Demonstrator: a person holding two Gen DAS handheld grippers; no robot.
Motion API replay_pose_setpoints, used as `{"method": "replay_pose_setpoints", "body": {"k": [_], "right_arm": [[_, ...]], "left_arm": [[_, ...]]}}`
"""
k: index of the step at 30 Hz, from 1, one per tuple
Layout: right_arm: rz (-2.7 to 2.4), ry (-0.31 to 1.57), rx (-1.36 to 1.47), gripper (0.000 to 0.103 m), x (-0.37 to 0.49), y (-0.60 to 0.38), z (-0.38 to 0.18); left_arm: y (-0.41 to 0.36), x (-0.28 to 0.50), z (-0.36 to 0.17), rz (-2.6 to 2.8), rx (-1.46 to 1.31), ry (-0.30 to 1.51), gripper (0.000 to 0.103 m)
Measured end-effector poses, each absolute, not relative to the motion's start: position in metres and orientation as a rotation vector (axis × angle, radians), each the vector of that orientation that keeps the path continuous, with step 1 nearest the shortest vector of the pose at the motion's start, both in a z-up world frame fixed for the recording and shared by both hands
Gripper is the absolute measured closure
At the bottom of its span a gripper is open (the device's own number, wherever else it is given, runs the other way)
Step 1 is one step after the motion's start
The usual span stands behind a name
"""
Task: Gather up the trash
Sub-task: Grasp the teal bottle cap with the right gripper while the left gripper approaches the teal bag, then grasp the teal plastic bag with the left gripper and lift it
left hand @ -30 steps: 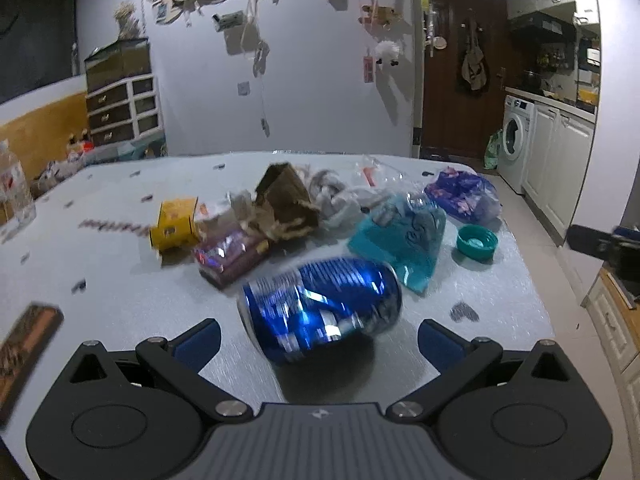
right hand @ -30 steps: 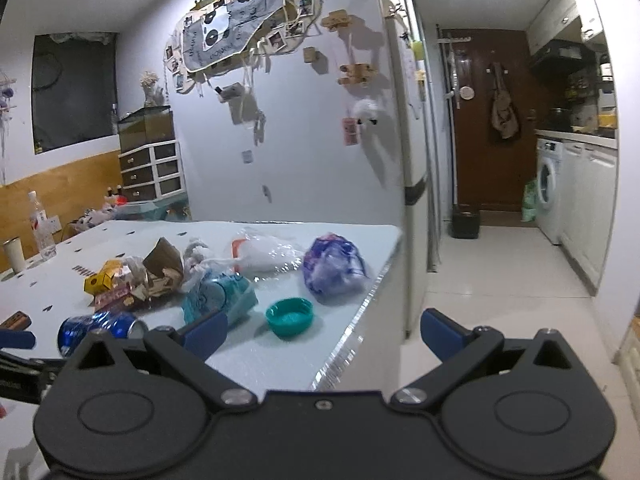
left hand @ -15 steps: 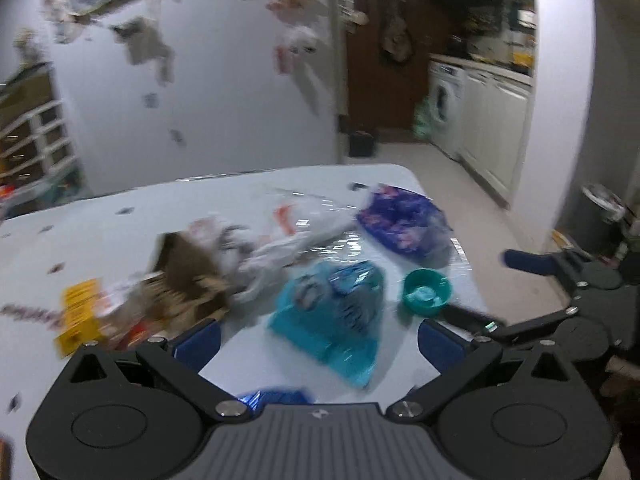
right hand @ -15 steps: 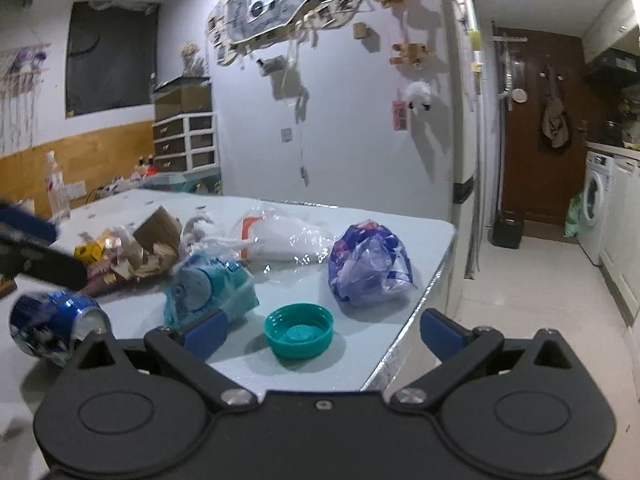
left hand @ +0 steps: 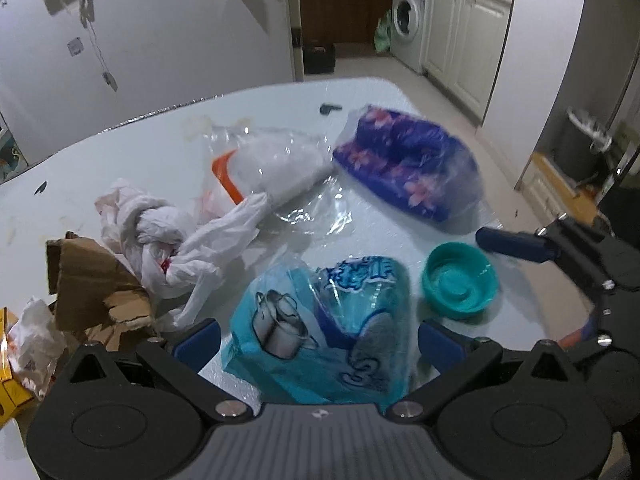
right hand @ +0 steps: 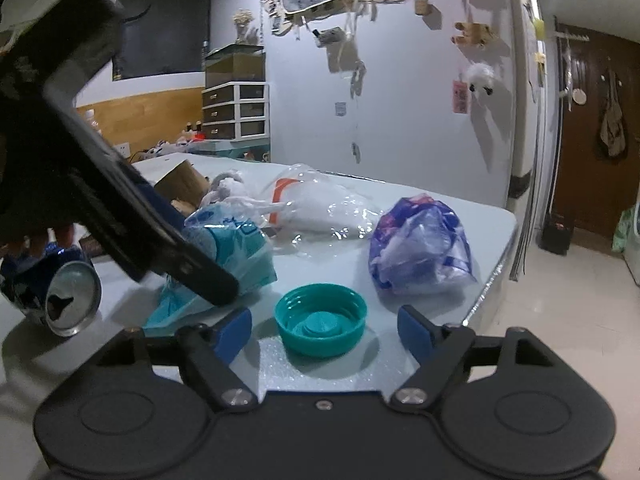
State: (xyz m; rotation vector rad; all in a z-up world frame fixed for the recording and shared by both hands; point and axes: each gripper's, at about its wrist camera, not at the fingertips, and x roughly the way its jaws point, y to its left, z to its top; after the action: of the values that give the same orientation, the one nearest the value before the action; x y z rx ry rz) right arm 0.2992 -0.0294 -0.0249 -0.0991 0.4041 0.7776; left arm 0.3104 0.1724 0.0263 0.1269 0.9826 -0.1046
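My left gripper (left hand: pixel 320 342) is open, its fingers on either side of a light-blue plastic bag (left hand: pixel 332 328) lying on the white table (left hand: pixel 140 152). My right gripper (right hand: pixel 325 330) is open, with a teal bottle cap (right hand: pixel 321 324) between its fingertips; the cap also shows in the left wrist view (left hand: pixel 460 286). A crushed blue can (right hand: pixel 60 284) lies at the left. A purple flowered bag (left hand: pixel 408 164), a clear bag with orange trim (left hand: pixel 272 168), white crumpled plastic (left hand: pixel 168 232) and torn cardboard (left hand: pixel 92 284) lie behind.
A yellow box (left hand: pixel 8 380) sits at the far left of the table. The table's right edge (right hand: pixel 492 272) drops to a tiled floor. A trash bin (left hand: pixel 580 152) stands on the floor at the right. Kitchen cabinets and a washing machine (left hand: pixel 408 40) are behind.
My left gripper has swung right, from the blue can to the light-blue bag. My right gripper has moved in around the teal cap and narrowed its opening.
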Motion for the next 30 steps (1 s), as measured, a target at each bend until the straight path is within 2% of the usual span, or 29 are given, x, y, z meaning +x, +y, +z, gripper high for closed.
{"method": "replay_pose_setpoints", "body": {"k": [4, 6, 7, 8, 14, 30], "right_arm": [[0.779, 0.396, -0.099, 0.034, 0.300, -0.027, -0.025], [0.778, 0.392, -0.100, 0.043, 0.300, -0.028, -0.025], [0.776, 0.392, -0.101, 0.050, 0.301, -0.028, -0.025], [0.775, 0.393, -0.099, 0.052, 0.302, -0.029, -0.025], [0.782, 0.406, -0.097, 0.053, 0.299, -0.034, -0.023], [0.668, 0.399, -0.006, 0.053, 0.273, -0.092, 0.023]], "left_arm": [[0.174, 0.319, 0.023, -0.117, 0.117, 0.992, 0.000], [0.174, 0.319, 0.023, -0.127, 0.114, 0.995, 0.004], [0.173, 0.317, 0.023, -0.127, 0.120, 0.997, 0.010], [0.172, 0.316, 0.022, -0.127, 0.125, 1.000, 0.016], [0.168, 0.306, 0.030, -0.101, 0.127, 0.958, 0.027], [0.123, 0.238, 0.069, 0.026, 0.070, 0.753, 0.030]]}}
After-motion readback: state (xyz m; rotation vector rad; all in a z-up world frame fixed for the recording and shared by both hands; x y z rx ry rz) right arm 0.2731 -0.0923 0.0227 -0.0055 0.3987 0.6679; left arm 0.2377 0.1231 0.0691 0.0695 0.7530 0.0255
